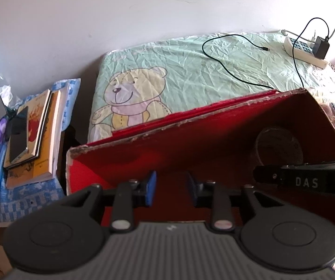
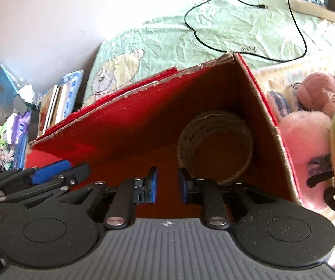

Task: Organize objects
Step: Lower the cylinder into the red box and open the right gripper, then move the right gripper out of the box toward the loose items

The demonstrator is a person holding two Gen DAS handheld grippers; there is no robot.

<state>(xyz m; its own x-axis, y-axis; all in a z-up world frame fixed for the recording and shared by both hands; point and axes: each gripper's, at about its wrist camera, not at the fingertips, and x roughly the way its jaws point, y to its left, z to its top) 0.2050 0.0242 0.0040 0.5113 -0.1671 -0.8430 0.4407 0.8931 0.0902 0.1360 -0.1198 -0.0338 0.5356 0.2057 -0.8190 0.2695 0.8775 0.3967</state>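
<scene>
your left gripper (image 1: 170, 192) sits over the near edge of the red box (image 1: 190, 144), its blue pads set a narrow gap apart with nothing between them. your right gripper (image 2: 166, 185) is just beside it at the same edge, pads likewise narrowly apart and empty. ahead of the right gripper and a little to its right, a roll of tape (image 2: 215, 147) stands on edge against the box's right wall. to the right, outside the box, lie pink plush toys (image 2: 305, 135). beyond the box, a black cable (image 1: 228, 67) loops on the green bear sheet (image 1: 167, 70). far left, books (image 1: 39, 135) are stacked.
</scene>
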